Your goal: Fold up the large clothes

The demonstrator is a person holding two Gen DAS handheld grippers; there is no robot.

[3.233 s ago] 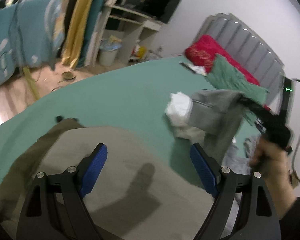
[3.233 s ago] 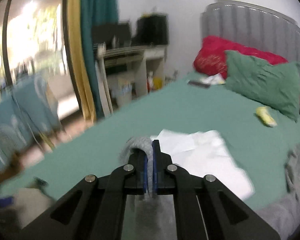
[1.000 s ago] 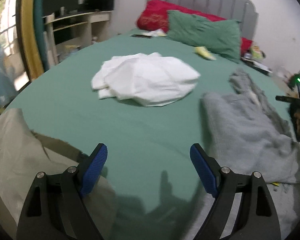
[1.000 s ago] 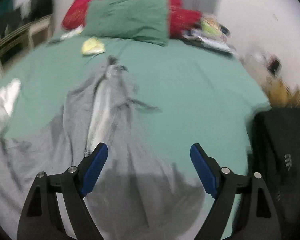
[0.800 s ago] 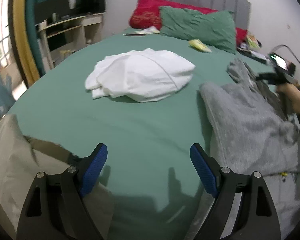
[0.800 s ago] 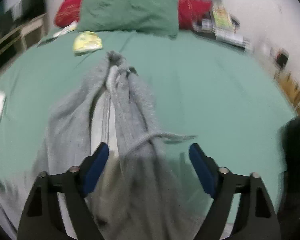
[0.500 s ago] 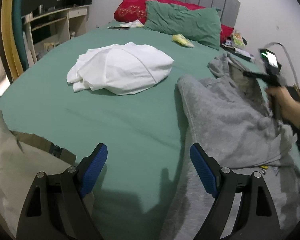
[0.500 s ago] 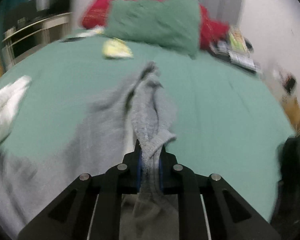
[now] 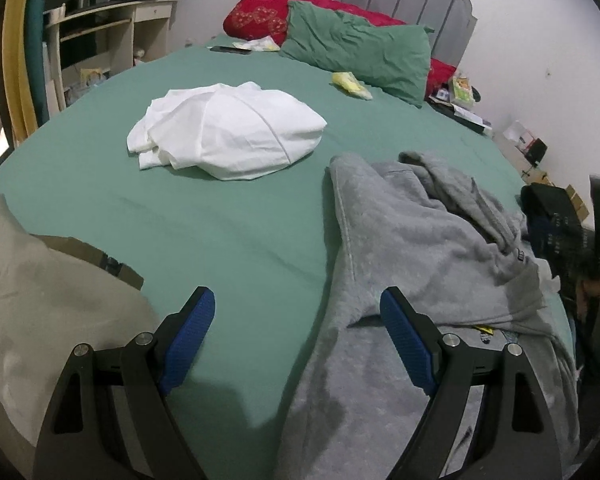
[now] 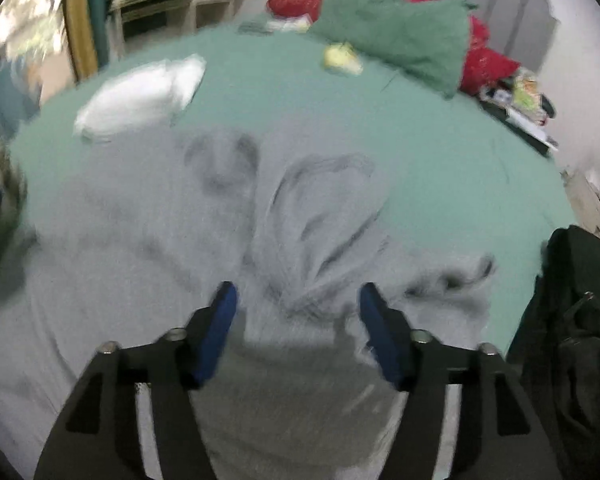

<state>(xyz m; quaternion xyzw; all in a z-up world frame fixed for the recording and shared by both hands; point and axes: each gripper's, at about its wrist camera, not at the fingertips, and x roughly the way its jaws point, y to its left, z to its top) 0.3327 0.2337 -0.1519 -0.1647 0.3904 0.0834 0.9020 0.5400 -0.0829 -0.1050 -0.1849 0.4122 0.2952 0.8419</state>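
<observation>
**Both jaws spread over the grey hoodie**

Both pairs of jaws stand wide apart and pinch nothing. The left gripper [image 9: 298, 326] hangs low over the bed [image 9: 228, 216], its left finger above bare green sheet and its right finger above the near left edge of the hoodie [image 9: 428, 240]. The right gripper [image 10: 298, 324] hovers over the middle of the hoodie [image 10: 204, 248], with rumpled grey folds showing between its blue pads [image 10: 220, 320]; this view is smeared by motion blur, so whether the pads touch the cloth cannot be told.

The hoodie lies crumpled on the right side of the bed, one flap turned over itself, its far end bunched toward the pillows. A small yellow tag [image 9: 482, 328] peeks out under its near fold.

Farther up the bed, well apart from the hoodie, sits a white garment [image 9: 228, 132] in a loose heap. A beige garment [image 9: 40, 292] covers the near left corner, beside the left gripper. At the head of the bed a green pillow [image 9: 360, 46] leans on a red one [image 9: 268, 12], with a yellow packet [image 9: 350, 82] just in front. A black bag [image 10: 572, 320] stands off the bed's right edge.
</observation>
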